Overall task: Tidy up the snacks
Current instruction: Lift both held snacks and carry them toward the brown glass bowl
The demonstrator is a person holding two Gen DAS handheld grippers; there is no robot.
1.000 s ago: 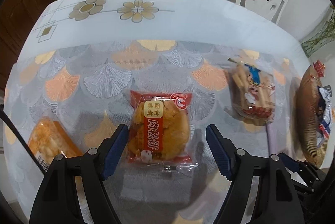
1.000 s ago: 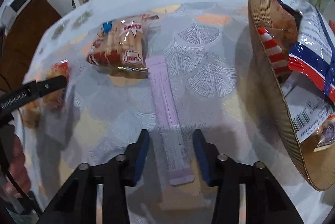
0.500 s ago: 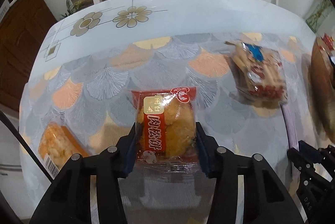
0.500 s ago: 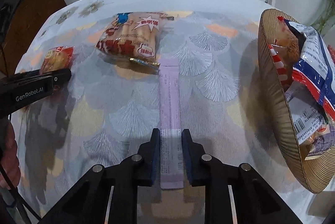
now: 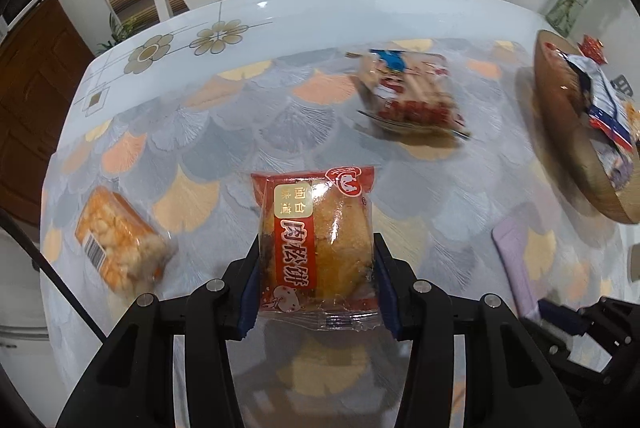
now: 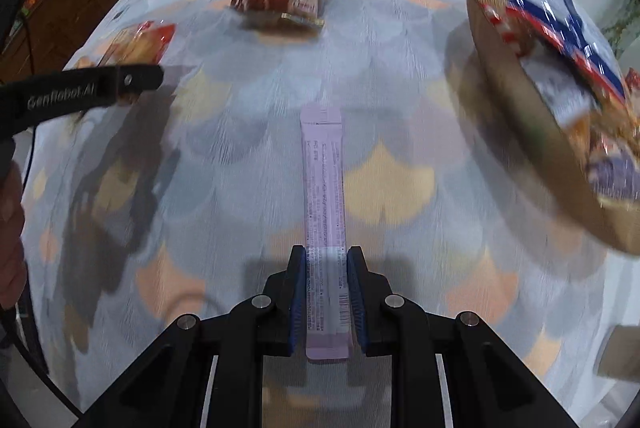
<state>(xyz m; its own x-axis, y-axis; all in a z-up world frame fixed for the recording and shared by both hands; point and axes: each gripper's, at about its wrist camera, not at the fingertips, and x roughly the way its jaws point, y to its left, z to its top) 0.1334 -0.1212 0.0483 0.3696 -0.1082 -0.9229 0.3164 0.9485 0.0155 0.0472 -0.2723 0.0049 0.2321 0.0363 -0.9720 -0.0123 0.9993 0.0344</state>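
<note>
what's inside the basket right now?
The basket holds a heap of snack packets: a blue-white-red bag on top, a red-and-white striped packet beside it, and purple and orange wrappers lower down. Anything beneath them, and the basket's bottom, is covered.

Your left gripper (image 5: 316, 292) and right gripper (image 6: 326, 302) share 1 build: black angular linkages, silver screw heads, blue ribbed pads (image 5: 248, 292). White "GenRobot.AI" lettering and a thin black cable (image 6: 24, 328) mark the left one.
</note>
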